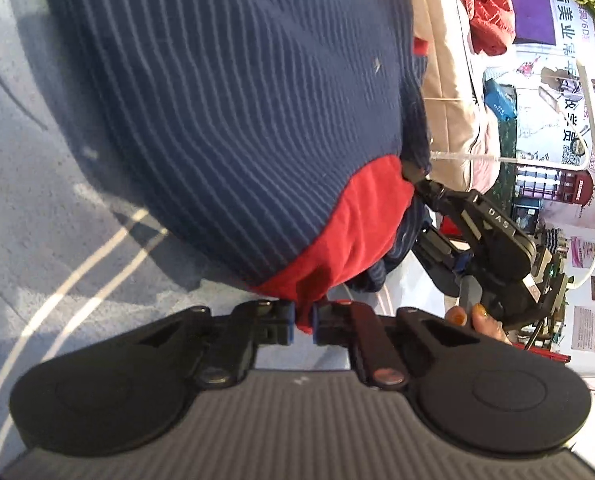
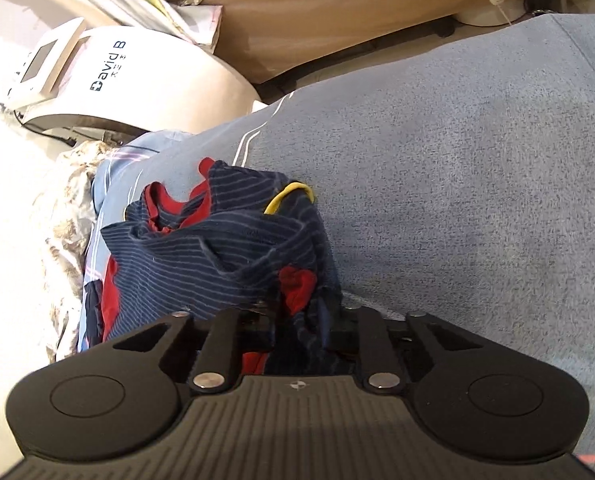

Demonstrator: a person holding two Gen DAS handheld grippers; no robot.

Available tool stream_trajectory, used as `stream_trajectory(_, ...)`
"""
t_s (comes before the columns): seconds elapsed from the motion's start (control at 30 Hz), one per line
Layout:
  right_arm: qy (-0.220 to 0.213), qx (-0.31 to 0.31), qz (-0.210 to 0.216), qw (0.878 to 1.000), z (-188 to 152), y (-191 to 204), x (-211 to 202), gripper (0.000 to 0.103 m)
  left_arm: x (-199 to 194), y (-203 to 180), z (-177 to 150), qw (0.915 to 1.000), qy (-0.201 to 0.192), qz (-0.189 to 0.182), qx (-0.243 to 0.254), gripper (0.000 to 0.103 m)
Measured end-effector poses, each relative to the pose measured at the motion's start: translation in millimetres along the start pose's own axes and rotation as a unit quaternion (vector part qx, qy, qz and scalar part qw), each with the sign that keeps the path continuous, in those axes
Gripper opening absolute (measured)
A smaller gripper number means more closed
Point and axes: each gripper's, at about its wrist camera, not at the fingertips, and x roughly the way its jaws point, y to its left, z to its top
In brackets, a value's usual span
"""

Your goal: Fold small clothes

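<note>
The left gripper (image 1: pixel 304 322) is closest in its own view. Its jaws are squeezed almost fully together on the red hem (image 1: pixel 337 236) of a small garment (image 1: pixel 237 92), which is dark blue with thin pale stripes. The cloth spreads out in front of the camera and seems to be lifted off the bed (image 1: pixel 13 168), which has a blue-grey cover. Only a thin bit of red sits between the jaws.

A little further off, on the right side of this view, the right gripper (image 1: pixel 411 180) pinches another edge of the same garment. A hand (image 1: pixel 477 320) with painted nails holds it.

In the right gripper's own view, its jaws (image 2: pixel 301 320) are partly closed around a thick bunch of the striped cloth (image 2: pixel 217 240). The cloth hides the tips, so I cannot tell how firmly they press. The rest of the garment lies crumpled on the bed (image 2: pixel 477 180), near its left edge. A yellow loop (image 2: pixel 289 196) pokes out from it. Past the bed stands a white machine (image 2: pixel 137 80).

What could go wrong? The thin red hem might slip out of the left jaws if the cloth is pulled tight. The right jaws may have grabbed more than one layer, so the garment may not open flat. It could also slide off the bed's edge.
</note>
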Motion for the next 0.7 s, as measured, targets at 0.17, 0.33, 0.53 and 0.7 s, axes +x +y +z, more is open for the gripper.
stream_trajectory(0.17,-0.021,0.031,0.009,0.999,2,10,-12,0.018,-16,-2,4,0.9999,0.006,-0.013,-0.008,0.005)
stream_trajectory(0.33,-0.022,0.03,0.017,0.999,9,40,-23,0.017,-34,-6,12,0.9986,0.023,-0.032,-0.035,0.005)
stream_trajectory(0.53,-0.015,0.033,0.01,0.999,15,92,-13,0.017,-78,-10,41,0.9989,-0.014,-0.041,0.017,0.005)
stream_trajectory(0.7,-0.01,0.014,0.037,0.999,24,152,16,0.015,-122,0,73,0.9983,-0.05,-0.025,0.017,0.005)
